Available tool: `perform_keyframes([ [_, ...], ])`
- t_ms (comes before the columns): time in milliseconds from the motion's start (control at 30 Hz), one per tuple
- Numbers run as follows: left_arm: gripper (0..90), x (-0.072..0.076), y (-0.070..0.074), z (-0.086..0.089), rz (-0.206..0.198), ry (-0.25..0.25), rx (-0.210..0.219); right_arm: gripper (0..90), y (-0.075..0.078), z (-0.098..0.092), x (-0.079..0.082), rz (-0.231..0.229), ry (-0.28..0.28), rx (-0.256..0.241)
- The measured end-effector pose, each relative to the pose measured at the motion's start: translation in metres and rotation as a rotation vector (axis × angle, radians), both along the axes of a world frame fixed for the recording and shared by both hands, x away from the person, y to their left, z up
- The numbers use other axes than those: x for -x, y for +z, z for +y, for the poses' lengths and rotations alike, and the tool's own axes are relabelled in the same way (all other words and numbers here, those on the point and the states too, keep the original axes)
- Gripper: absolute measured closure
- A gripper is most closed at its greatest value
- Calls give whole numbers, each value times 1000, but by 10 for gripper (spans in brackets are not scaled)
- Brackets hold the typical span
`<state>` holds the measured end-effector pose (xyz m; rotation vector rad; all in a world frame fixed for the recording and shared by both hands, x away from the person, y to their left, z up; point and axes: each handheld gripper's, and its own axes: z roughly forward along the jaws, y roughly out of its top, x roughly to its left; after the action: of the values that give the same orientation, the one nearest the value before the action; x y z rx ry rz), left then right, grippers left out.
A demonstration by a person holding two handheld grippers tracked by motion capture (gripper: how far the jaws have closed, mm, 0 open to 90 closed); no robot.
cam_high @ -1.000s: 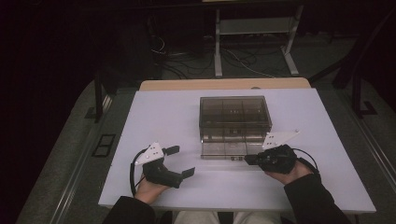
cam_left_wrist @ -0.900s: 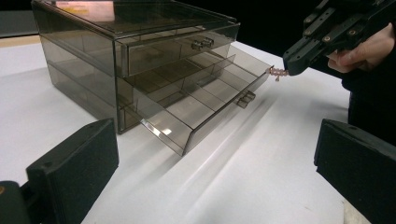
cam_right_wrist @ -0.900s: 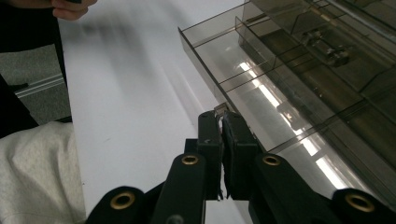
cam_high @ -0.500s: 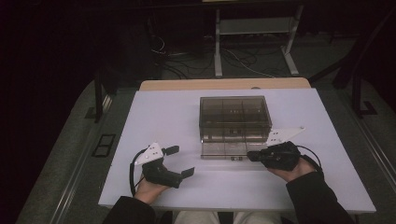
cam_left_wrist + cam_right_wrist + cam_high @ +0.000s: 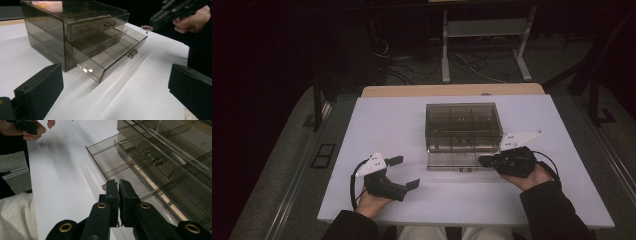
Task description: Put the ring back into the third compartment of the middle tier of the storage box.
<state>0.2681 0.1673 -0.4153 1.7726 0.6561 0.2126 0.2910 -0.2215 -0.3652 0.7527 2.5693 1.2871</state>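
Drawer box (image 5: 463, 126) smoky clear glossy plastic, table (image 5: 392, 125) smooth matt white, jaws matt black w/ brass rivets

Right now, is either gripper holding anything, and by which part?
The right gripper pinches a small beaded piece by one end, above the open lower drawer; what it is cannot be told. The left gripper holds nothing.

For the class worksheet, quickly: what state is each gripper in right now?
Left gripper: open, fingers wide apart, holding nothing.
Right gripper: closed on a small string of beads, held over the open drawer.

A white table (image 5: 412, 125) carries a smoky drawer box (image 5: 463, 127).
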Motion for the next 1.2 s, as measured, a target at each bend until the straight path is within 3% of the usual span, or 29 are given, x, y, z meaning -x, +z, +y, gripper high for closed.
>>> perform_keyframes([
  [633, 0, 0, 0, 0, 1, -1, -2, 854, -1, -8, -17, 10, -35, -23],
  [1200, 0, 0, 0, -1, 1, -4, -2, 854, -14, -11, -30, 44, -55, -4],
])
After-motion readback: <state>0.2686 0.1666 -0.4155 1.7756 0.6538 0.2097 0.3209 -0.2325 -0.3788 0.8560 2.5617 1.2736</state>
